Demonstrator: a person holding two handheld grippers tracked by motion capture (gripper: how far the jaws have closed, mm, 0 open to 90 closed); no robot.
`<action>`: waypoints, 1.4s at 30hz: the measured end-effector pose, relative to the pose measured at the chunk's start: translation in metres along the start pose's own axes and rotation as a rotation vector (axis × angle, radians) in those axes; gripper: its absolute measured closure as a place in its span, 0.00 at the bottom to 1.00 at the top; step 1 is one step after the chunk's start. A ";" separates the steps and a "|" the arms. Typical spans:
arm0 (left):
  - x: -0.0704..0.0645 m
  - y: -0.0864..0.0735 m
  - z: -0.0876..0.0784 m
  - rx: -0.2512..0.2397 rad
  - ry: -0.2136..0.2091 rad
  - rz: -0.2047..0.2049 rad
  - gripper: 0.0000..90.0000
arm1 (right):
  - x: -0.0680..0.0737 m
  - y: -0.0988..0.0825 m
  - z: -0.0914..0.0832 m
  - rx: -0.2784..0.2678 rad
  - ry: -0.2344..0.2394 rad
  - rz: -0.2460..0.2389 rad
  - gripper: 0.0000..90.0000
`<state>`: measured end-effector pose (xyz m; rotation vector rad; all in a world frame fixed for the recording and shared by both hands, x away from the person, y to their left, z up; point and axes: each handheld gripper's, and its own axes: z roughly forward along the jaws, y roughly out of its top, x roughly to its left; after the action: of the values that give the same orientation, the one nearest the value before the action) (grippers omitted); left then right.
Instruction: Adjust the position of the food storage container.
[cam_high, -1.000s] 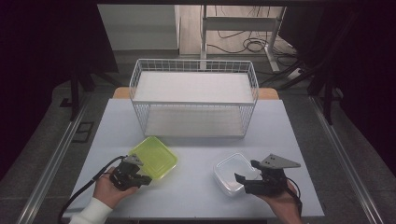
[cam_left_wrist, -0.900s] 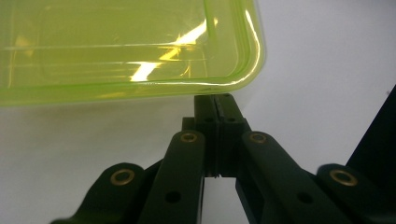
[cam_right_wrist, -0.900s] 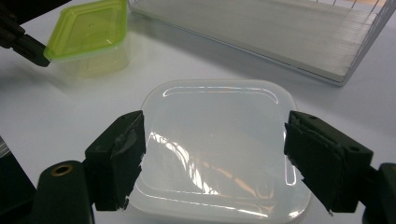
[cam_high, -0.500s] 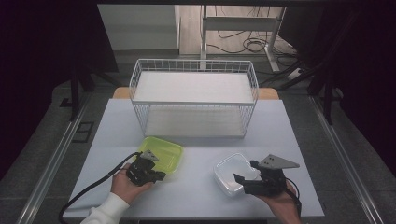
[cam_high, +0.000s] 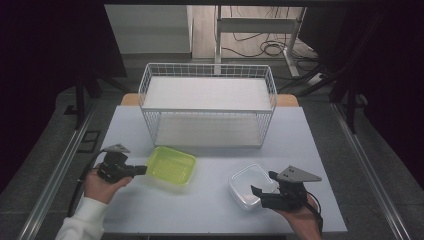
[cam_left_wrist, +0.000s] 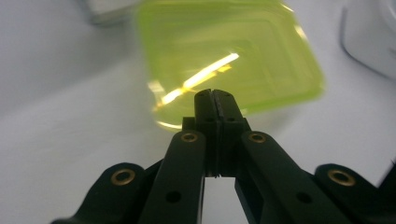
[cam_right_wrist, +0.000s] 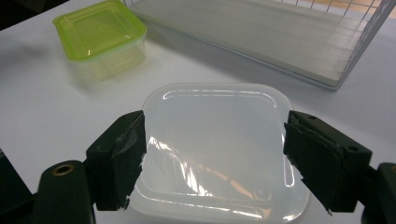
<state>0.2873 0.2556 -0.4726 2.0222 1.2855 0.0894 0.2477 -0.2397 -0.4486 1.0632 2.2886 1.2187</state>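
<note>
A lime-green lidded container (cam_high: 171, 167) sits left of the table's middle. My left gripper (cam_high: 142, 170) lies level at its left edge, jaws shut with nothing between them. In the left gripper view the shut tips (cam_left_wrist: 215, 95) stand just short of the green container (cam_left_wrist: 224, 51). A clear lidded container (cam_high: 248, 186) rests at the front right. My right gripper (cam_high: 264, 184) straddles it. In the right gripper view my right gripper (cam_right_wrist: 214, 154) has a pad against each side of the clear container (cam_right_wrist: 215, 140).
A white wire basket (cam_high: 207, 110) with a white floor stands at the back of the pale table (cam_high: 200, 215); its near wall is a hand's breadth behind the green container. The right gripper view shows the green container (cam_right_wrist: 98, 32) far left and the basket (cam_right_wrist: 261, 32) behind.
My left hand went right toward the green container, then drew back left and farther from me. The green container has turned squarer to the table edge. The right hand stayed still.
</note>
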 end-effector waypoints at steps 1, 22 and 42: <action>0.009 0.001 0.002 0.003 0.010 -0.018 1.00 | 0.000 0.001 0.000 -0.001 -0.003 0.000 0.24; 0.016 -0.011 0.027 0.090 -0.064 -0.023 1.00 | 0.008 0.006 0.001 -0.009 -0.014 0.015 0.24; -0.012 0.000 0.052 0.088 -0.095 -0.007 1.00 | 0.016 0.012 0.004 -0.018 0.025 0.015 0.25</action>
<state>0.3032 0.2177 -0.5073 2.0705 1.2561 -0.0666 0.2450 -0.2214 -0.4401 1.0659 2.2876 1.2627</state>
